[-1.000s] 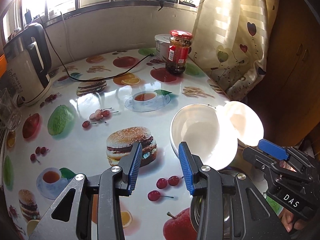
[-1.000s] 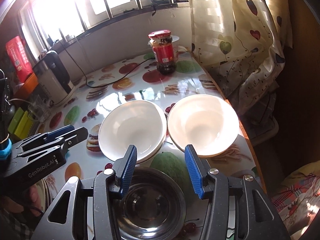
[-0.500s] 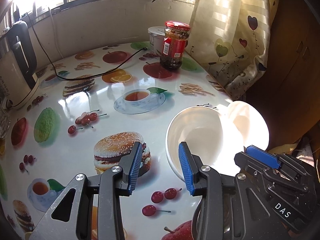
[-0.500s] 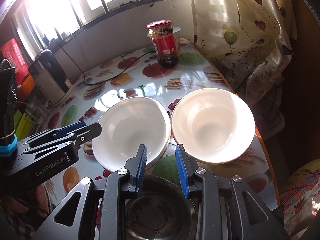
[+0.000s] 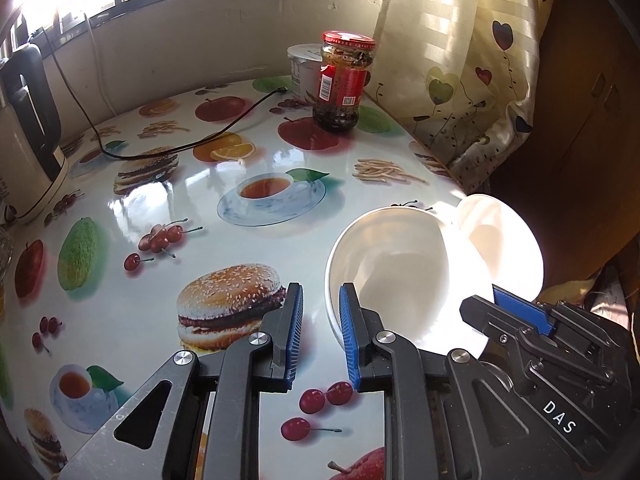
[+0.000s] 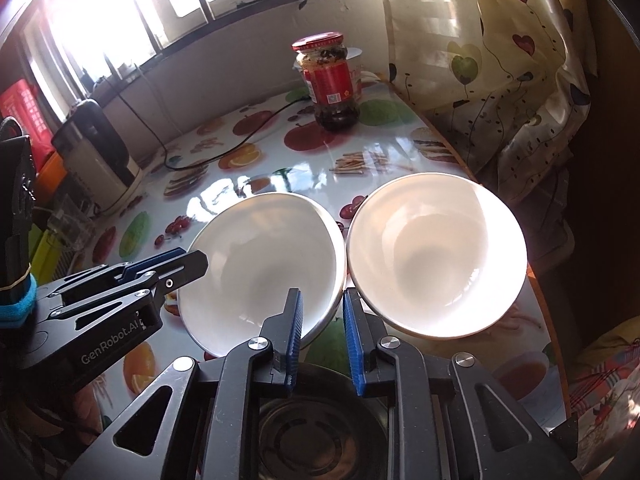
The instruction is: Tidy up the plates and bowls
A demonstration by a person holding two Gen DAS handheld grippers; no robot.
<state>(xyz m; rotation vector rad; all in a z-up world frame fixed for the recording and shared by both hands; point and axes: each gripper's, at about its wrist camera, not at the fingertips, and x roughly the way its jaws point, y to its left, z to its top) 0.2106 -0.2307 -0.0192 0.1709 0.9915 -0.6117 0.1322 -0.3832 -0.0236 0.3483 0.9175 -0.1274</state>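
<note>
We have both claws at the near edge of the left white bowl, which touches the right white bowl. The left gripper and the right gripper gape narrowly, empty. We should straddle the rim squarely before closing.

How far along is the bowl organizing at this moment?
Done: nothing stacked; the left white bowl and right white bowl sit side by side, the steel bowl apart. In hand: left claw and right claw are at the left bowl's rim, grip unclear. Left: probably nesting all three.
</note>
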